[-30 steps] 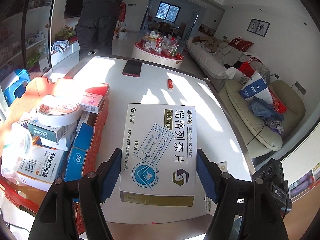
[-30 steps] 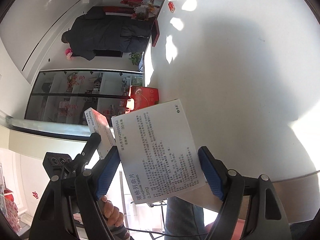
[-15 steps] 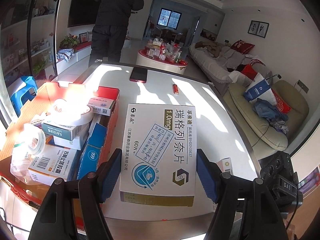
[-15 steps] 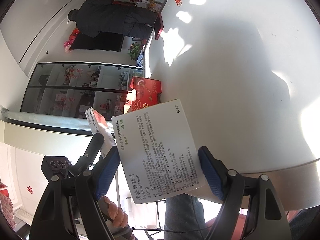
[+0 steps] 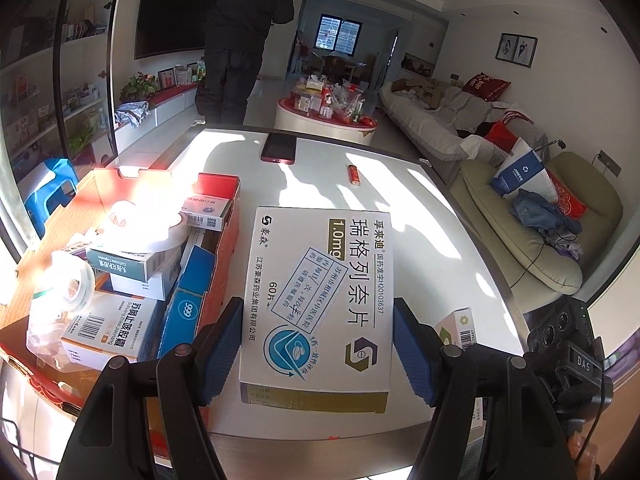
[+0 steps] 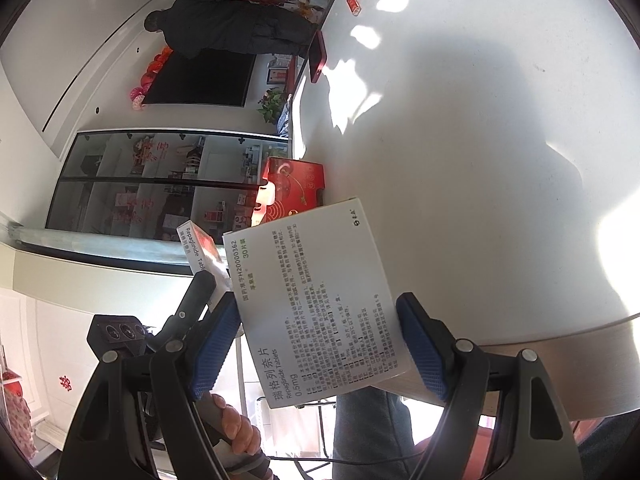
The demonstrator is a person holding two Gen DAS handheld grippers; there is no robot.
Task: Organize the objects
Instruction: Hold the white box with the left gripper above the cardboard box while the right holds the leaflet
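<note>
In the left wrist view the left tool [image 5: 318, 354] is clamped on a flat white cardboard medicine box with blue and gold print [image 5: 320, 300], its blue pads pressed to the two long sides, the box at lower centre of the frame above the white counter [image 5: 420, 216]; at left stands the open red cardboard carton [image 5: 224, 248], already crowded with other medicine boxes, a roll of white tape [image 5: 148, 226] and a clear plastic bag [image 5: 60, 300]. The step in hand seems to be stowing this box in the carton; to do it well, I judge it should travel leftward high enough to clear the carton's red wall, then go down flat on the stack or upright in a gap, the grip let go only once it rests. Free counter lies in the upper middle, save a dark red phone [image 5: 279, 148] and a small red lighter [image 5: 353, 174]; the counter's right edge is near, with a small white and green box [image 5: 460, 328] by it.

In the right wrist view the frame is rolled sideways; the right tool [image 6: 320, 350] grips a second white medicine box with black small print [image 6: 320, 300] at lower centre, off the counter's near edge; the counter [image 6: 480, 140] fills the right side, mostly bare; the carton's red end shows at centre left, so its route there looks open.
</note>
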